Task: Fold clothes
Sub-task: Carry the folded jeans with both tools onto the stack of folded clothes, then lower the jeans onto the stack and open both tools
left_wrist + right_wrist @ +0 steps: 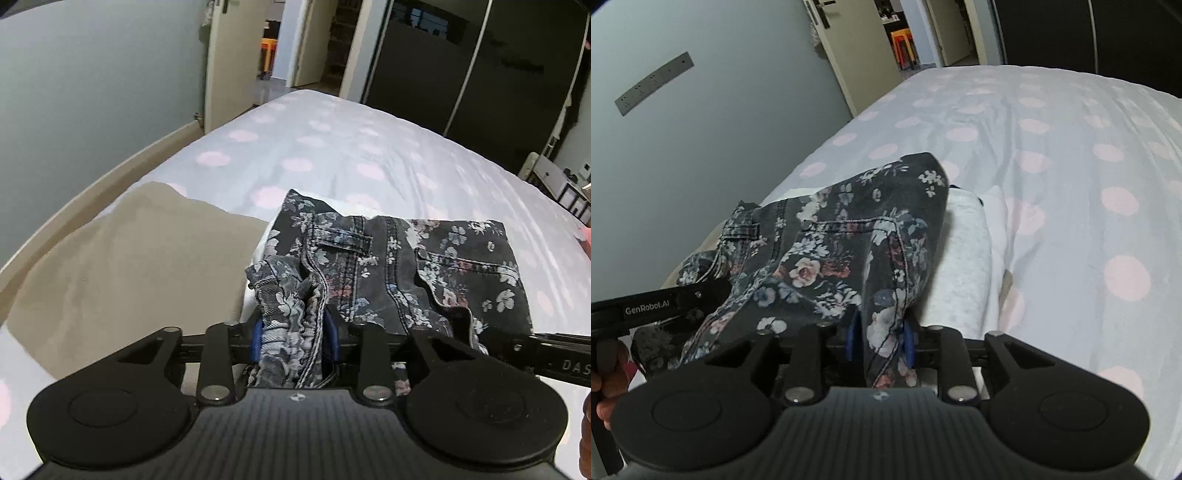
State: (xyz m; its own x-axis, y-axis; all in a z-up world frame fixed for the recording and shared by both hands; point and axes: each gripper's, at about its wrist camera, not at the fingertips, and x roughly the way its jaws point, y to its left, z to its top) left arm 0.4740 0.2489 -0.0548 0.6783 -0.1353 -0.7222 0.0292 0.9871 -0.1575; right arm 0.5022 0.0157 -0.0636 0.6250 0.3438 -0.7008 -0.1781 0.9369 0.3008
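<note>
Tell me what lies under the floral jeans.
Under the floral jeans a pale grey folded garment sticks out, with a white one beside it, on the dotted bedsheet. How far they extend beneath is covered.

Bedsheet (1052,155) ahead open; beige cloth (129,266) blocks left.

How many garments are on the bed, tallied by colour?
Dark floral denim: 1, the floral denim garment, held at its near edge by both tongs
Beige: 1, the beige garment, flat on the bed
White or light grey: 1, the folded white garment under the denim
Total: 3
</note>
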